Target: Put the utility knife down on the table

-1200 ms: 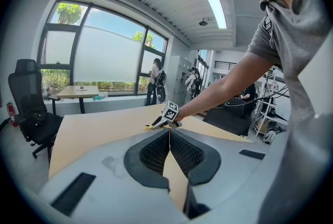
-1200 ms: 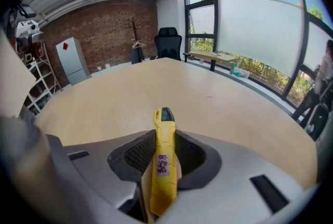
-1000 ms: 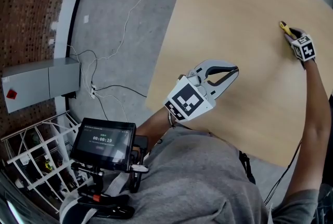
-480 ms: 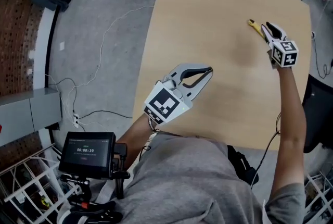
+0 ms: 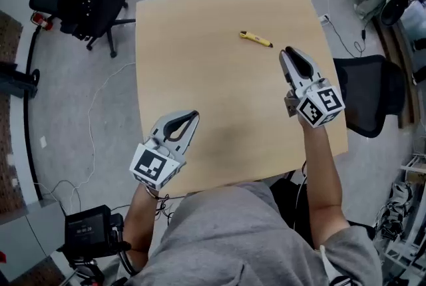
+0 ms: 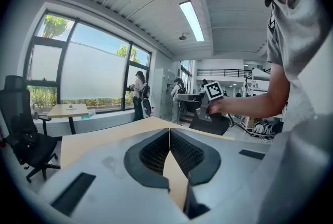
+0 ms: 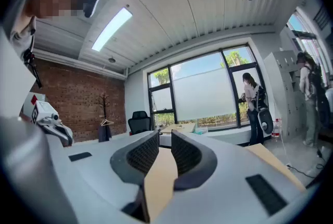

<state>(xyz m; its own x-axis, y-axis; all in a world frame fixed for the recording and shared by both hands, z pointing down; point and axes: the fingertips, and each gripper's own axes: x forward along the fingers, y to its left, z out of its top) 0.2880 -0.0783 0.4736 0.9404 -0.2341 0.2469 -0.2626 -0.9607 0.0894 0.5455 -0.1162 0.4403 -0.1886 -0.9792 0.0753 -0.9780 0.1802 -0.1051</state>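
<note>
The yellow utility knife (image 5: 256, 39) lies flat on the far half of the wooden table (image 5: 200, 45), its long axis slanted with the dark tip toward far-left, near but apart from my right gripper (image 5: 287, 52), whose jaws stand slightly apart holding nothing, while my left gripper (image 5: 194, 116) has its jaws together, also empty.

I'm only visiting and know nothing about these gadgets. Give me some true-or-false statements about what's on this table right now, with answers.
1. The yellow utility knife lies on the table. True.
2. The right gripper is clamped on the knife. False: its jaws stand slightly apart, empty, and the knife lies apart from it.
3. The left gripper has its jaws together. True.
4. The knife lies nearer the left gripper. False: it lies nearer the right gripper.
5. A black chair stands beside the table. True.
</note>
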